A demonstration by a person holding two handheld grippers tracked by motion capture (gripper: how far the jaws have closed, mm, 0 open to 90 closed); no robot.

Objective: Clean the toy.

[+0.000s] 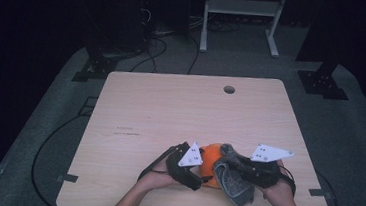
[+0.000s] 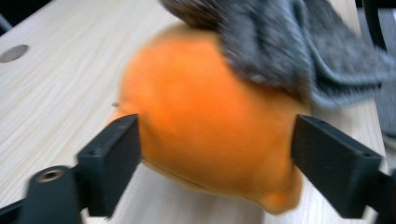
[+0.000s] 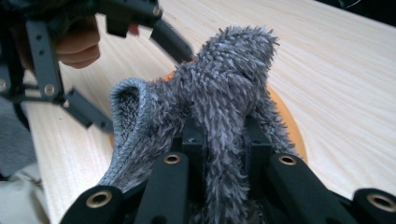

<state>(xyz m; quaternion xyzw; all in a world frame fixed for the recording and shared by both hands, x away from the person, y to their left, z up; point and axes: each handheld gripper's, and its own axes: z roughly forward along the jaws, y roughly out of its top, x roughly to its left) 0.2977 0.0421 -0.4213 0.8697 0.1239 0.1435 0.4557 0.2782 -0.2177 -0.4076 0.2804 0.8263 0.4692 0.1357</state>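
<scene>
Near the front edge of the table [image 1: 136, 99], the orange ball [image 1: 210, 158] sat with a fuzzy grey cloth [image 1: 234, 185] draped over its right side. My right gripper [image 3: 219, 140] was clamped tight on a fold of that cloth. My left gripper [image 2: 215, 154] had its jaws spread either side of the ball, pads apparently not pressing. I judged the wipe would go best with the left closing gently to steady the ball first.
</scene>
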